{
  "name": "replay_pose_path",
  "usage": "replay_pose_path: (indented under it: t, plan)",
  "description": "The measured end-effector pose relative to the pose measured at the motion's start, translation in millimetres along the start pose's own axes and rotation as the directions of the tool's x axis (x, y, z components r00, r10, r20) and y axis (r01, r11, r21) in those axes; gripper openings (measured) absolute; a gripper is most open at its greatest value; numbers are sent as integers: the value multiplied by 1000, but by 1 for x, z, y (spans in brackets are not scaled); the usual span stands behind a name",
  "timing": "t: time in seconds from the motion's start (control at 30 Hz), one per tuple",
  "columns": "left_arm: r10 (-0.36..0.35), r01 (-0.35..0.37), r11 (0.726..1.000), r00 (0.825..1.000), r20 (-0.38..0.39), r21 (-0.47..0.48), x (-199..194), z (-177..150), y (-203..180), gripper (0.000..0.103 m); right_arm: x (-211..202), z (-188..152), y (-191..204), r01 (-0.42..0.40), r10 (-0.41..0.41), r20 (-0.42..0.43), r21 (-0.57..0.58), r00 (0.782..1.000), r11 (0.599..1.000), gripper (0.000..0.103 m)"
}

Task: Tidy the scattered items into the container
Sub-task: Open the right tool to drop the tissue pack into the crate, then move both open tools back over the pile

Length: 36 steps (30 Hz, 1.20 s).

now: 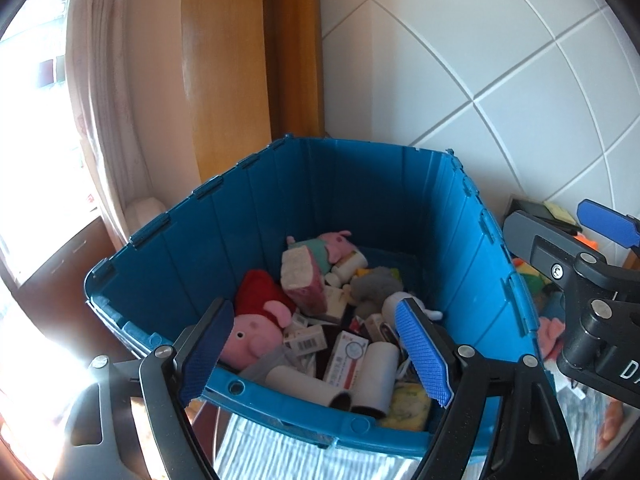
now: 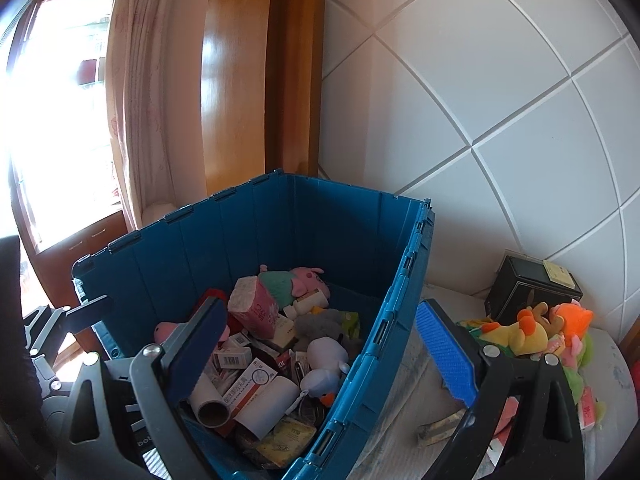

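The blue crate (image 1: 360,184) stands against the white tiled wall (image 1: 500,60), next to a wooden door frame (image 1: 292,48), and it is already well filled. Inside I count two pink pig toys (image 1: 256,328), a grey soft toy (image 1: 372,284), a white soft toy (image 2: 326,354), two white paper rolls (image 1: 378,376), a pink tissue pack (image 1: 304,276) and several small cartons (image 1: 346,356).

The left tool (image 1: 316,352) hangs over the crate's near rim, jaws spread wide, with nothing between them. The right tool (image 2: 320,352) straddles the crate's right wall, one finger over the contents and the other outside; its jaws also stand wide and hold nothing.

To the right of the crate, on a pale cloth-covered surface (image 2: 404,380), lie a heap of bright soft toys (image 2: 532,330) and one dark box (image 2: 528,288) by the wall. A curtain (image 2: 136,80) hangs at the sunlit window (image 2: 48,100) on the left.
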<state>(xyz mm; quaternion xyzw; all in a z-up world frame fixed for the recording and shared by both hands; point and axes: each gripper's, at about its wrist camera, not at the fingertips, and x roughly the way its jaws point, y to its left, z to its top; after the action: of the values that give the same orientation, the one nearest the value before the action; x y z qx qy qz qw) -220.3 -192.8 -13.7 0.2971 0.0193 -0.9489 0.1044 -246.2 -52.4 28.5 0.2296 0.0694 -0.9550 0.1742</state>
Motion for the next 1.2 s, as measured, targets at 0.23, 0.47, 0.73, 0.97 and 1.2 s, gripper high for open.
replay_pose_path:
  t: [0.23, 0.47, 0.73, 0.97, 1.2]
  plan:
    - [-15, 15, 1000, 1000, 16, 20, -9, 1, -20, 84, -11, -8, -23, 24, -24, 10, 27, 1000, 999, 97]
    - [-62, 58, 996, 997, 48, 65, -23, 8, -66, 84, -34, -20, -77, 86, -89, 22, 85, 996, 993, 97]
    - [-158, 145, 980, 983, 89, 139, -49, 14, -150, 84, -74, -43, -168, 191, -196, 19, 164, 980, 968, 97]
    - [-252, 235, 949, 966, 56, 211, -52, 3, -232, 86, -96, -84, -254, 287, -284, -48, 232, 958, 929, 103]
    - [-283, 293, 919, 956, -76, 263, -11, -29, -300, 86, -86, -149, -327, 379, -327, -210, 298, 921, 876, 103]
